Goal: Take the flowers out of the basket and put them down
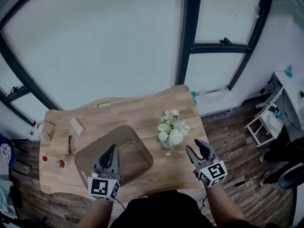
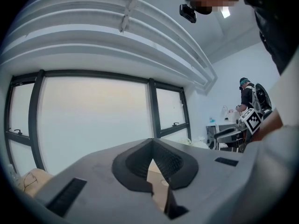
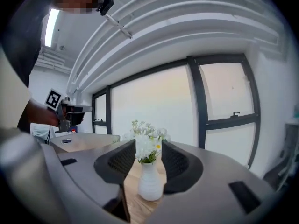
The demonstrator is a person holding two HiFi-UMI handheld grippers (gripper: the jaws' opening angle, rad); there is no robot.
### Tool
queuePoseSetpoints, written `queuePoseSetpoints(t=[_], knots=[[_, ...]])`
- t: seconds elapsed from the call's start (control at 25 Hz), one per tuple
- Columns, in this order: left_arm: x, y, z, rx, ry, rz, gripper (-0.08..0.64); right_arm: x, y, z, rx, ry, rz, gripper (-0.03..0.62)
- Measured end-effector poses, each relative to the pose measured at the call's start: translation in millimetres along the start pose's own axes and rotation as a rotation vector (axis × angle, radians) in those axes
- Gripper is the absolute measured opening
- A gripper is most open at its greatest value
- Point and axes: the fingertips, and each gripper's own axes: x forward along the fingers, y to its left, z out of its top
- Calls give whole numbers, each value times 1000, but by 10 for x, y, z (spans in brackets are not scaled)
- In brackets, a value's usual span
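Nearest the person, the left gripper hangs over the near side of the basket. In the left gripper view its jaws meet at the tips, with only a thin wedge of pale wood showing behind them. It is closed and nothing can be seen in its grip.

The right gripper sits off the basket's right side, above the right end of the worktop. Its jaws stand apart and its pads rest on nothing.

A little farther out, between the two grippers but clearly nearer the right one, the flowers stand in a small white vase. The vase is on bare wood just beside the basket's right wall, outside it and not touching it. Its long axis is upright, with the blooms at the top and the ribbed body below.

In the right gripper view the vase and its flowers appear framed dead centre in the gap between the jaws. They stand beyond the tips, with worktop visible in front of the vase's foot. From the right gripper the bouquet therefore lies straight ahead along the jaws, which in the head view is up and to the left.

Judging from this, the flowers are already out and set down. Any further move would fall to the right hand. If it draws back it should pull straight along that line, because a sideways swing could clip the narrow vase and tip it. The basket appears empty. Beyond it all are the far edge of the worktop and the large window.
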Motion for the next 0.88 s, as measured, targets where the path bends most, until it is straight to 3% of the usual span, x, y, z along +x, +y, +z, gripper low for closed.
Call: queuePoseSetpoints(t=[0.12,0.24,0.88], knots=[[-39,-33,-8,-4,4,-15,5,-87,-90,133,21,-4,-63,120],[-77,-58,21,6,0,-35,5,-137,-87,215,37,-20,-70,27],[-151,-39,105,11,-21,-62,5,-185,-13,386,20,-57,-108,21]])
